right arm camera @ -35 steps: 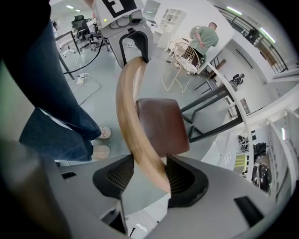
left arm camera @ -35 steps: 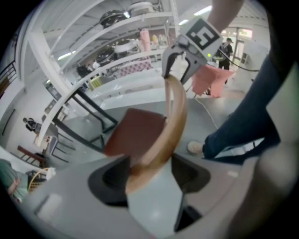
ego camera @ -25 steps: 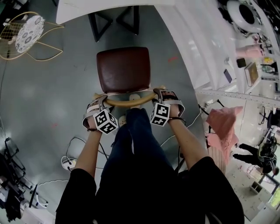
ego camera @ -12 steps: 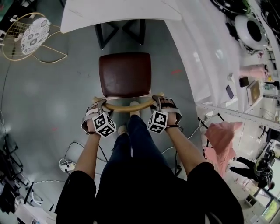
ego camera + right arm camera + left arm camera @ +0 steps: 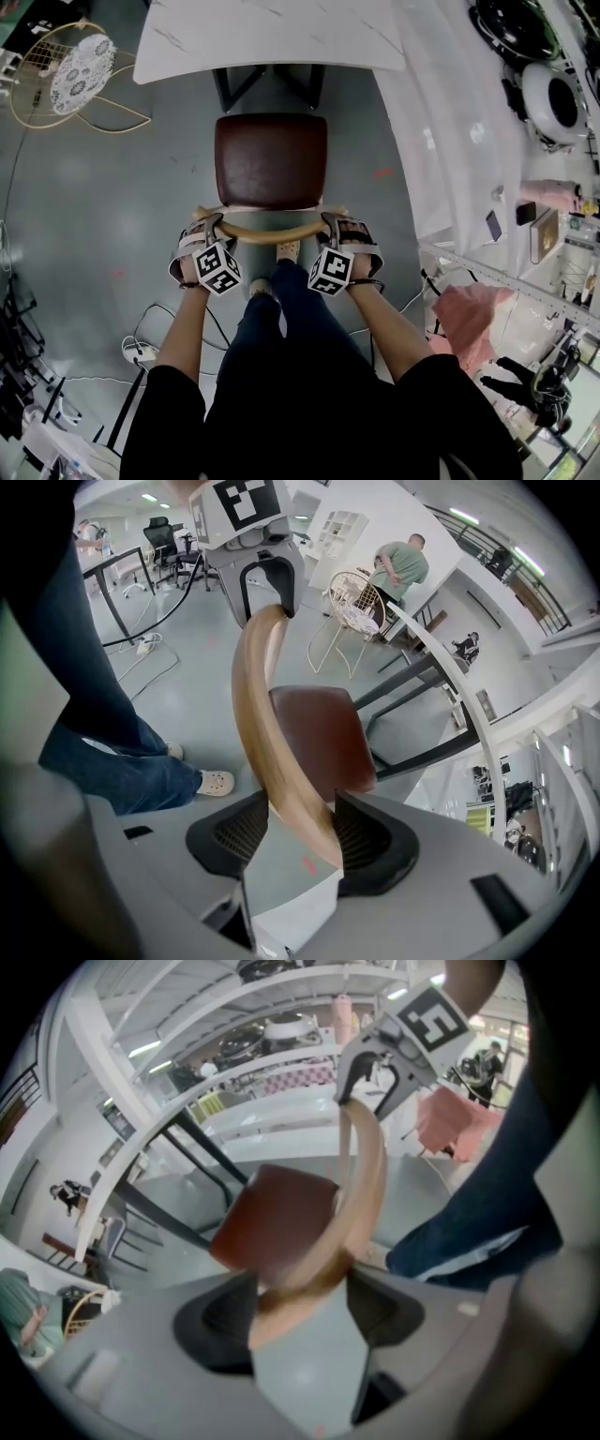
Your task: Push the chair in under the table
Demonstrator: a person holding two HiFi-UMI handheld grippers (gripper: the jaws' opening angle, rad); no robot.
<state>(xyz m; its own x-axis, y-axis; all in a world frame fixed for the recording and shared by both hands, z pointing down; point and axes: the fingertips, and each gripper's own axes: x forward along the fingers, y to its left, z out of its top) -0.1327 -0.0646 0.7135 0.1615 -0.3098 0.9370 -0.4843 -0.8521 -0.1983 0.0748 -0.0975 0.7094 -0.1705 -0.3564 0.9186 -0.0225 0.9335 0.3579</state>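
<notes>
Gold wire chair (image 5: pixel 37 61), pink cloth (image 5: pixel 464 314), white power strip (image 5: pixel 134 350), ring light (image 5: pixel 532 98)

The grey floor (image 5: pixel 84 216) is carrying the chair (image 5: pixel 271 159), which is standing with the front of its dark red seat at the edge of the white table (image 5: pixel 272 37). The table's dark legs are resting on the floor beyond. A gold wire stand (image 5: pixel 66 80) is sitting left of the table, well apart from the chair, while a corded white power strip (image 5: pixel 138 350) is lying nearer the person, whose light shoe (image 5: pixel 288 250) is standing just behind the chair.
</notes>
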